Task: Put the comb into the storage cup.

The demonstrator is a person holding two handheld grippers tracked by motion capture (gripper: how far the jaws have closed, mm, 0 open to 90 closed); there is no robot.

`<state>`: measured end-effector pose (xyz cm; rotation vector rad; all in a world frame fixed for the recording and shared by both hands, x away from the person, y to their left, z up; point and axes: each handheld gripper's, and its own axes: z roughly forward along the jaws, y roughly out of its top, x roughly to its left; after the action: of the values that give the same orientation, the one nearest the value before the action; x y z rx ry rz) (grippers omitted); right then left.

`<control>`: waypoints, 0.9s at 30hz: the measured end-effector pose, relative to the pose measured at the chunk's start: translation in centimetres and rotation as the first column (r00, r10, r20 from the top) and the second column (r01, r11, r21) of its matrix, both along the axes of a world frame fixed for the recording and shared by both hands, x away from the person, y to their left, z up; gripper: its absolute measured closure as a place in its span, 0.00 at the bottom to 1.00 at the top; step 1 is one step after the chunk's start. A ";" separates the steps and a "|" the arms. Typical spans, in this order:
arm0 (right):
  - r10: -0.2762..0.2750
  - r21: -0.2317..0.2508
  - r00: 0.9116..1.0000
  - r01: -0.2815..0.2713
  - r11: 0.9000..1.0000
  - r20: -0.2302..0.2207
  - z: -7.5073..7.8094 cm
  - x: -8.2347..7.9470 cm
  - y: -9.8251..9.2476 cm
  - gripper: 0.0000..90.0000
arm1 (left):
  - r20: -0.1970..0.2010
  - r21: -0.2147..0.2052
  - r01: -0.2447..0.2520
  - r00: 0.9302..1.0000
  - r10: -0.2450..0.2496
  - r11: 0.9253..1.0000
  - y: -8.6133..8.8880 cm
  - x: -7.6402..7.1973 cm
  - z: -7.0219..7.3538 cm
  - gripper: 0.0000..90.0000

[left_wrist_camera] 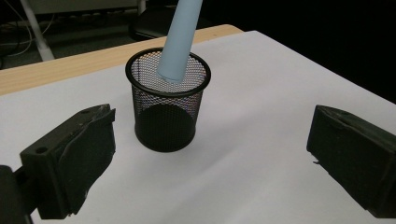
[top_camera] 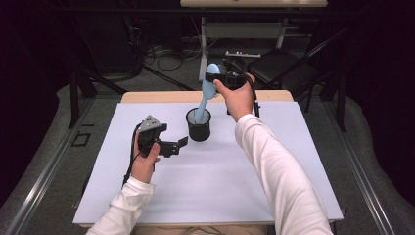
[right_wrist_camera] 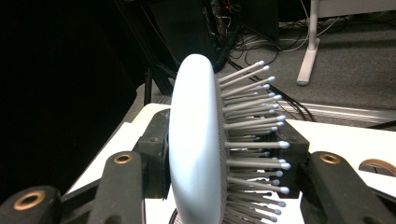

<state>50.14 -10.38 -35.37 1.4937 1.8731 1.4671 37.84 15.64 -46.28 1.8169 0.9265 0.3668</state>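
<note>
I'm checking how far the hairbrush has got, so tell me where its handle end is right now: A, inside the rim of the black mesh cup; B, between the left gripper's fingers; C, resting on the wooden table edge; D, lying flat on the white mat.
A: the blue hairbrush, clamped by its head in the right gripper, has its handle tip down inside the mesh cup, while the left gripper stands open beside it.

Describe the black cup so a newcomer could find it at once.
On the white table, look just behind its centre, between the two grippers. There stands the cup: a round black wire-mesh pot, the one container there, with the handle of a pale blue hairbrush poking into it.
</note>
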 end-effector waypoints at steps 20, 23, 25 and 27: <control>0.010 -0.033 1.000 -0.009 0.999 0.019 -1.9 0.2 1.2 0.55 | -0.003 -0.005 -0.007 1.000 0.007 1.000 0.2 0.1 -0.1 0.02; 0.014 -0.041 1.000 -0.013 0.999 0.019 -2.2 0.2 1.4 0.55 | -0.003 -0.006 -0.009 1.000 0.009 1.000 0.2 0.1 -0.1 0.02; 0.017 -0.048 1.000 -0.016 0.999 0.022 -2.4 0.1 1.6 0.55 | -0.002 -0.006 -0.010 1.000 0.010 1.000 0.3 0.1 -0.1 0.02; 0.019 -0.050 1.000 -0.018 0.999 0.023 -2.5 0.1 1.7 0.55 | -0.002 -0.006 -0.009 1.000 0.009 1.000 0.3 0.1 -0.1 0.02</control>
<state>50.27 -8.72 -37.88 1.4348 1.9002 1.4289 37.95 15.89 -46.36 1.8083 0.9369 0.3677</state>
